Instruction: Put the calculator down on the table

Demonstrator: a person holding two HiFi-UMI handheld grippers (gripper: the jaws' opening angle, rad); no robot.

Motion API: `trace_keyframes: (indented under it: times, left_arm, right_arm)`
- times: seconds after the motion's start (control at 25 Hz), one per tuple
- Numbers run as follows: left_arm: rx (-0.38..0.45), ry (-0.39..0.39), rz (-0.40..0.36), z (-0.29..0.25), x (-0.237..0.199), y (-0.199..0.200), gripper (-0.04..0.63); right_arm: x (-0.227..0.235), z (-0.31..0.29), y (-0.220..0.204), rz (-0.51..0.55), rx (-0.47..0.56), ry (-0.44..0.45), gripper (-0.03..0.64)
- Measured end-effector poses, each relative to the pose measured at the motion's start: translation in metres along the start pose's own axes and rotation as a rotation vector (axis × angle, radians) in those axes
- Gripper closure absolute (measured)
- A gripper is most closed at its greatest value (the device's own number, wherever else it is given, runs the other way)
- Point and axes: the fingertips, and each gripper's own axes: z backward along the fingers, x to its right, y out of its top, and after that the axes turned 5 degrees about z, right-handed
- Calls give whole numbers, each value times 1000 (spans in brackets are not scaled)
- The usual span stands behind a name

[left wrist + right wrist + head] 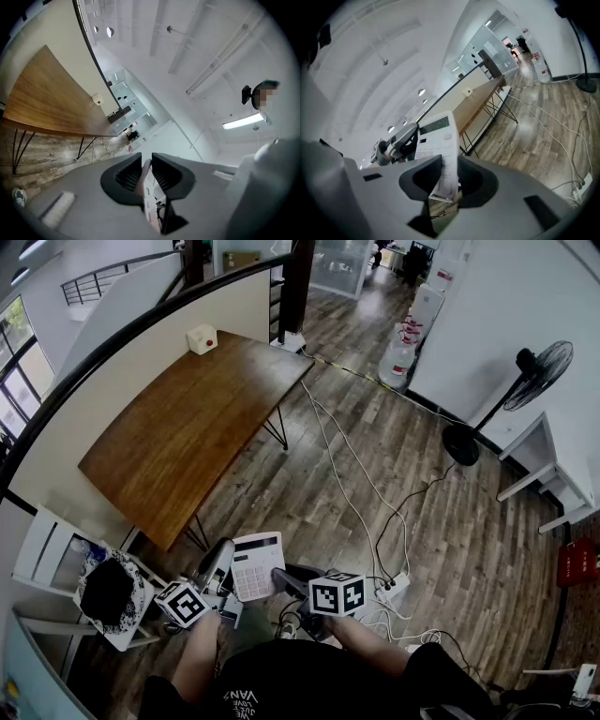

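Left gripper [146, 174] is clamped on the edge of the white calculator [438, 136]. Right gripper [449, 177] jaws are wide, calculator loose between them. Key labels are too tiny to read; shirt [248, 697] says "VAN"-something.

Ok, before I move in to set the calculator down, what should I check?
1. Left gripper clamped on the calculator: ok.
2. Right gripper gripping it: not ok, its jaws stand wide and the calculator is merely between them.
3. Calculator over the table: not ok, it is held short of the near corner.
4. Landing area bare: ok, only a white box at the far end.
5. Calculator level: cannot tell.
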Motion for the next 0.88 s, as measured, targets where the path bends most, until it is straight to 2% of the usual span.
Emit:
trace_keyframes:
  times: [0.24,0.52,0.88]
  left_arm:
    - [9,-6,1,-9,3,5,535]
    - [18,0,26,-31,-27,29,535]
    - [18,-11,64,-93,-78,87,535]
  right_arm:
    - [4,0,11,18,-3,5,500]
    - [18,-33,37,29,-10,-7,500]
    - [47,-92,109,53,-37,-53,500]
